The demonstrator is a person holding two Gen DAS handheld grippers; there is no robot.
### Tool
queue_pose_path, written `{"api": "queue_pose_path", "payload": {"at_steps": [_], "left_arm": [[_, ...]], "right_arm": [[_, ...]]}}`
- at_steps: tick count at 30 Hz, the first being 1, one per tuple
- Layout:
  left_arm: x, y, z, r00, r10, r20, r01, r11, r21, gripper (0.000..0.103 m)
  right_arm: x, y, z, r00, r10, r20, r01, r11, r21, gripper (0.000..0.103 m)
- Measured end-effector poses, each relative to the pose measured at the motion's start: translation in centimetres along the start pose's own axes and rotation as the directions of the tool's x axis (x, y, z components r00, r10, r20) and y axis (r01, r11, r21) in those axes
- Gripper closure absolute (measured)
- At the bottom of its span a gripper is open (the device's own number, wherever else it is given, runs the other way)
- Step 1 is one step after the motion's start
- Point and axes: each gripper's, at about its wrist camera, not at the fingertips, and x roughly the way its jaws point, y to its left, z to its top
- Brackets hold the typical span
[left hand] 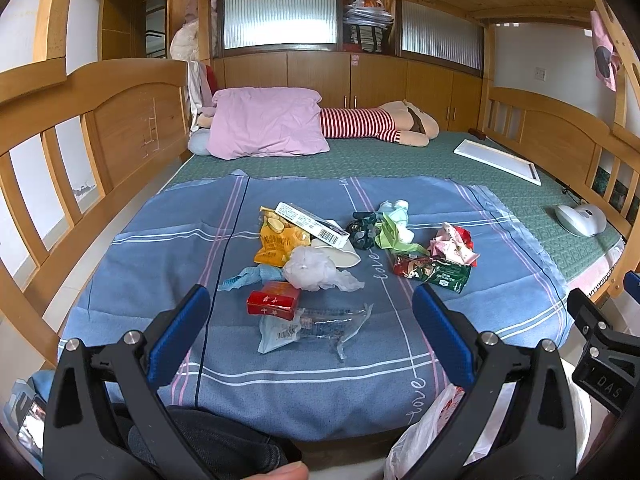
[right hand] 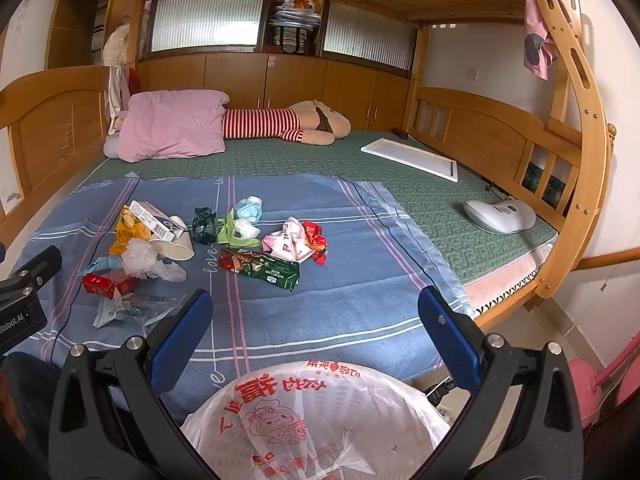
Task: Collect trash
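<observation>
Left gripper (left hand: 310, 312) and right gripper (right hand: 316, 316), both spread wide and empty, above a blue sheet (left hand: 460, 320). Nearest, a white bag (right hand: 320, 412); beyond, scattered trash: clear wrapper (left hand: 312, 328), red box (left hand: 273, 304), green packet (right hand: 262, 268). Farthest, a pink pillow (left hand: 266, 122).

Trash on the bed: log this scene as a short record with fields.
surface: blue checked sheet
nearest trash: clear wrapper, red box
other trash: yellow snack bag, paper cup, green packet
bin: bag-lined basket, under right gripper
left gripper: open, empty
right gripper: open, empty
</observation>
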Motion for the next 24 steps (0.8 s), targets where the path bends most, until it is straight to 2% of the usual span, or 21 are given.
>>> {"api": "queue_pose_path", "payload": {"at_steps": [24], "left_arm": [[0.11, 0.19, -0.35, 1.000, 0.002, -0.003, -0.002, 1.000, 0.002, 0.002]], "right_arm": [[0.14, 0.05, -0.12, 1.000, 0.001, 0.000, -0.001, 1.000, 0.001, 0.003]]}}
